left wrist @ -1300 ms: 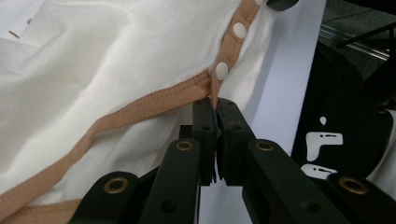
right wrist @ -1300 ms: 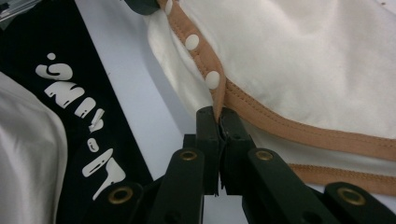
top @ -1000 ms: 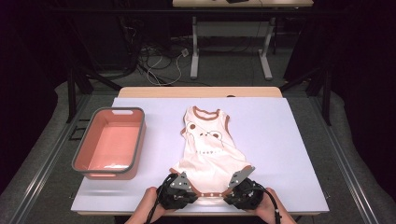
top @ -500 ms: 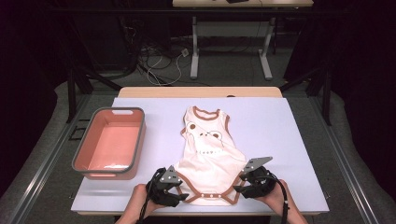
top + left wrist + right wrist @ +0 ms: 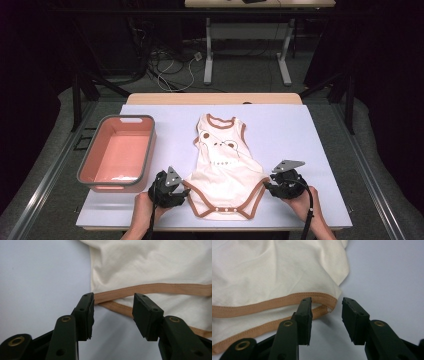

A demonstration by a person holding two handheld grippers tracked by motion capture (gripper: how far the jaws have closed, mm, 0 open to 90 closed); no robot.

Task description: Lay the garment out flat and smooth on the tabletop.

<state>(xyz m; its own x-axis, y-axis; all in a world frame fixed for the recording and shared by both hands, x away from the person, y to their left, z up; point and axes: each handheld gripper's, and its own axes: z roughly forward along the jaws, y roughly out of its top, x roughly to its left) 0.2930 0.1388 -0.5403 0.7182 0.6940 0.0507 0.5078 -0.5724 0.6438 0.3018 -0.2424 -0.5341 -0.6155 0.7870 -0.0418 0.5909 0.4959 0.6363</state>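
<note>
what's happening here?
A person holds a gripper in each hand at the near edge of a table. A cream baby bodysuit with brown trim lies flat on it, and a pink bin sits to its left. The left gripper is at the bodysuit's lower left corner and the right gripper at its lower right corner. Both have just been closing, but the fingers are apart and grip nothing; the trim lies just ahead of them.

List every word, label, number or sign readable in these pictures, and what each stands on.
No text can be read.
Baby bodysuit: a short dark line of print under the bear picture on its chest, too small and blurred to read.
Pink bin and table: no markings.
</note>
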